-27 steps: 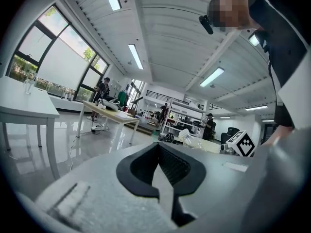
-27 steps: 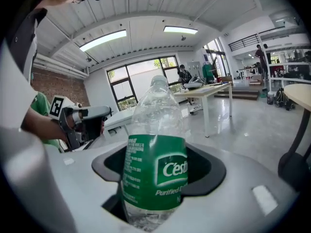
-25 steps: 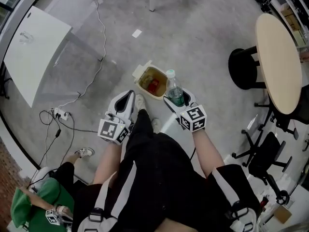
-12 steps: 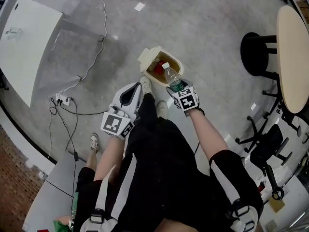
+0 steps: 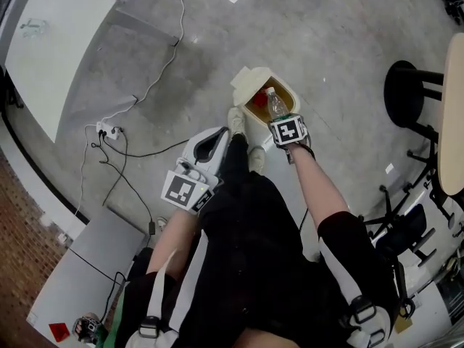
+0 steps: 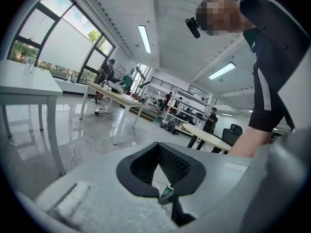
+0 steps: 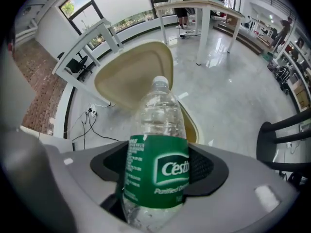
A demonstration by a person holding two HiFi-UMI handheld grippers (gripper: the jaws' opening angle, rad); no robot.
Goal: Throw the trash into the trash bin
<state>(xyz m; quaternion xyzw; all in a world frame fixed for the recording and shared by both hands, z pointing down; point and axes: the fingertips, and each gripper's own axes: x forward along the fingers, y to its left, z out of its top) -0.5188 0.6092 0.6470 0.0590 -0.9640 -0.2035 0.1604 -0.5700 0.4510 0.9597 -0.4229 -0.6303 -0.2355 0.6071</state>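
A cream trash bin [image 5: 253, 92] stands on the floor with its lid [image 7: 131, 76] swung open and something red inside. My right gripper [image 5: 283, 122] points steeply down just over the bin's mouth. Its jaws are opening, with a clear water bottle [image 7: 156, 130] with a green label still between the pads, cap [image 5: 270, 93] towards the bin. My left gripper [image 5: 214, 141] hangs to the left beside the person's leg. It is shut, and in the left gripper view a small green-and-clear scrap [image 6: 166, 194] is pinched at its tips [image 6: 163, 186].
The person's shoes [image 5: 236, 119] stand right beside the bin. A power strip with trailing cables [image 5: 109, 130] lies on the floor to the left. A white table [image 5: 58, 49] is at the upper left; a black stool [image 5: 415, 93] and an office chair [image 5: 406, 227] are at the right.
The right gripper has dropped and tipped downward, carrying the bottle from beside the bin to over its mouth. The left gripper has sunk a little.
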